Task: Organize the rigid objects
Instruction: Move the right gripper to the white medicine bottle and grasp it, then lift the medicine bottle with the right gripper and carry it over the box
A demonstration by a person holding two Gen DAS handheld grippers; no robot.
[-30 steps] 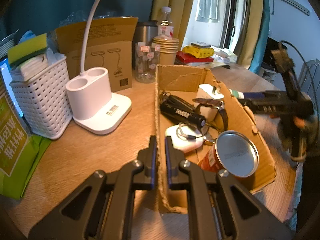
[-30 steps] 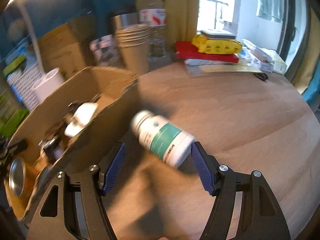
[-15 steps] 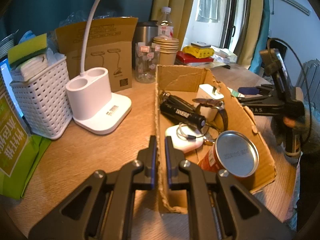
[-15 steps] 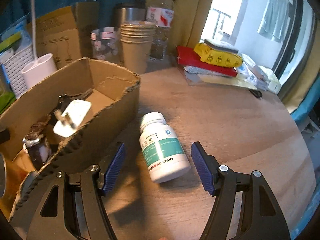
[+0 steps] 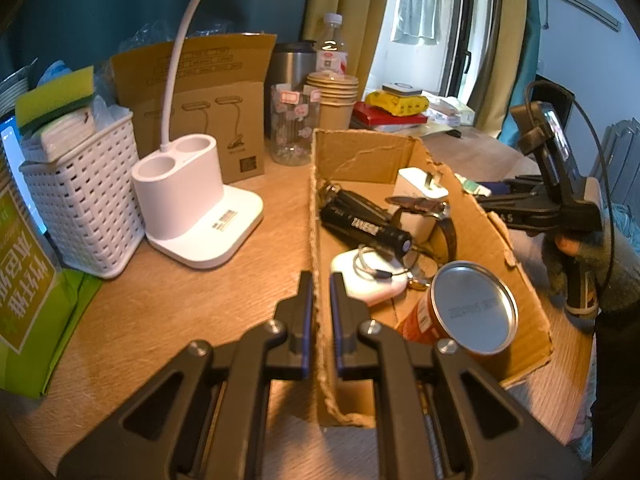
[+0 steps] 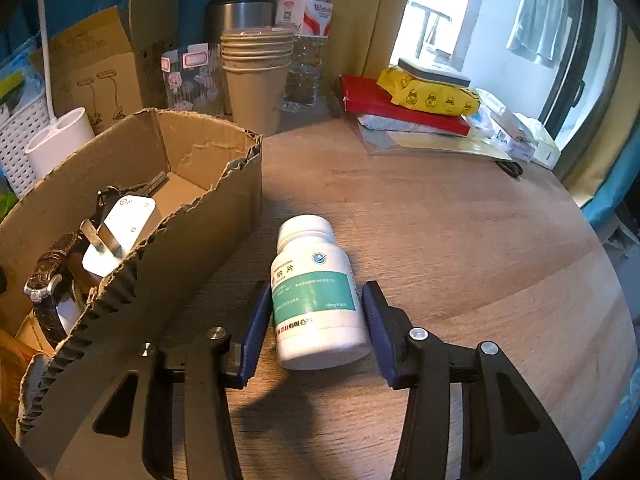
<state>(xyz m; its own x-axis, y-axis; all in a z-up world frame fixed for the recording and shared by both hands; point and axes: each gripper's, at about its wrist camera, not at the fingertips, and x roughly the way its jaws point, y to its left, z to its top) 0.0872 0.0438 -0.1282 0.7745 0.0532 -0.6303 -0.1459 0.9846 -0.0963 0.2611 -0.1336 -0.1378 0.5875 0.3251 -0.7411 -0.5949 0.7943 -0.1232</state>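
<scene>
Left claw (image 5: pixel 318 312) is clamped on the near wall of the cardboard box (image 5: pixel 360 156), steadying it. Right claw (image 6: pixel 316 320) has just been closing around the pill bottle (image 6: pixel 316 300); a slight gap shows at each pad, so no grip is confirmed. The bottle lies on its side on the table (image 6: pixel 460 240), just beside the box's outer wall, long axis in line with the claw's reach, cap pointing away. The right hand is plainly the nearer.
</scene>
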